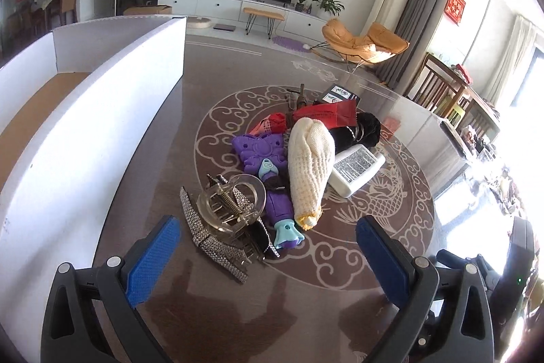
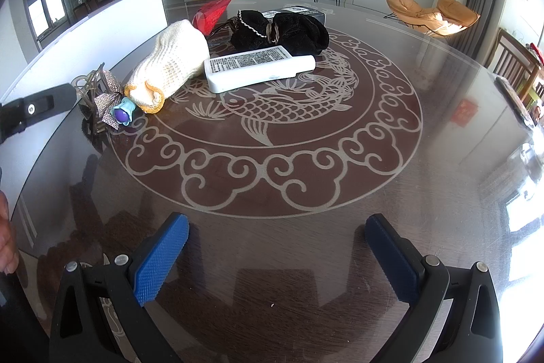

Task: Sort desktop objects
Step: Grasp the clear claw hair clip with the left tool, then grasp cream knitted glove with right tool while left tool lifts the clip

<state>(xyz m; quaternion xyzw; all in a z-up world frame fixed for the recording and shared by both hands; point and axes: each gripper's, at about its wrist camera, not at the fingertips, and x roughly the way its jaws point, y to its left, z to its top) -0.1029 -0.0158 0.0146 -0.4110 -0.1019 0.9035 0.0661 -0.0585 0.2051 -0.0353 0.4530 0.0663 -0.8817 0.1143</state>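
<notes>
A heap of small objects lies mid-table: a clear hair claw clip point(image 1: 231, 203), a rhinestone clip point(image 1: 210, 244), a purple butterfly toy point(image 1: 263, 155), a cream knit glove point(image 1: 309, 162), a white flat bottle point(image 1: 357, 169), a black fuzzy pouch point(image 1: 360, 128) and a red packet point(image 1: 326, 114). My left gripper point(image 1: 268, 256) is open just in front of the clips, touching nothing. My right gripper point(image 2: 277, 256) is open over bare table, well short of the glove point(image 2: 173, 60), the white bottle point(image 2: 258, 70) and the black pouch point(image 2: 285, 31).
A white cardboard box point(image 1: 102, 111) with a brown floor stands at the left of the round glass-topped table point(image 2: 306, 165). A black box point(image 1: 338, 94) lies behind the heap. Wooden chairs point(image 1: 438, 87) stand at the right. A hand point(image 2: 6, 233) shows at the left edge.
</notes>
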